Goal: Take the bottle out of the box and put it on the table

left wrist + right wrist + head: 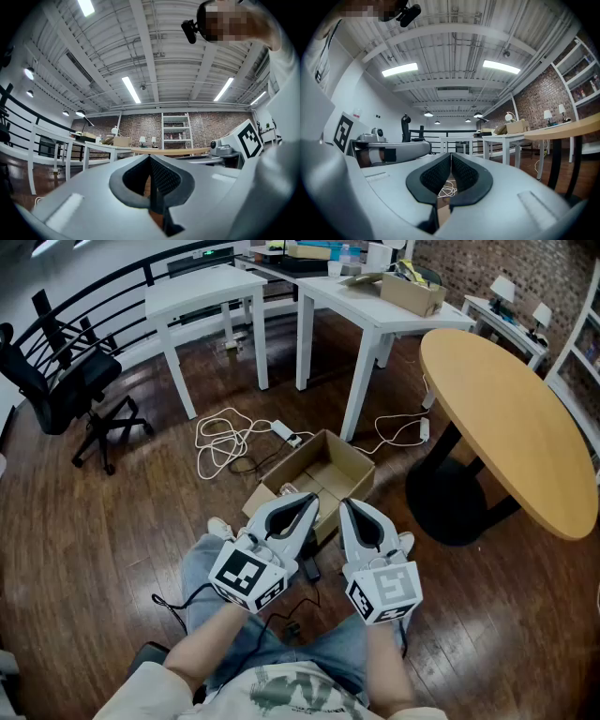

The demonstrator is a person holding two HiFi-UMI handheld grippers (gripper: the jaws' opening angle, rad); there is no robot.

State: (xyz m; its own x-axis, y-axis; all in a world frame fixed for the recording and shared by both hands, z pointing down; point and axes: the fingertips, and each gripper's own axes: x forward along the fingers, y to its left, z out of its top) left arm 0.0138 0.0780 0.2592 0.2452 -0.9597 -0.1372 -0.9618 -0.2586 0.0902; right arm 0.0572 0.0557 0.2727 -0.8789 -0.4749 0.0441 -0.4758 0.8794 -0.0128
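Observation:
An open cardboard box (330, 463) stands on the wooden floor in front of the person's knees in the head view. A small pale thing (287, 489) lies at its near left corner; it may be the bottle, but it is too small to tell. My left gripper (307, 502) and right gripper (348, 506) are held side by side just above the box's near edge, pointing forward and about level. Both are shut with nothing between the jaws. The pads also meet in the left gripper view (150, 158) and the right gripper view (451, 155).
A round wooden table (506, 418) on a black pedestal stands to the right. Two white tables (375, 307) stand behind the box, one bearing another cardboard box (412, 292). A white cable (230, 439) coils on the floor at left. A black office chair (66, 390) is at far left.

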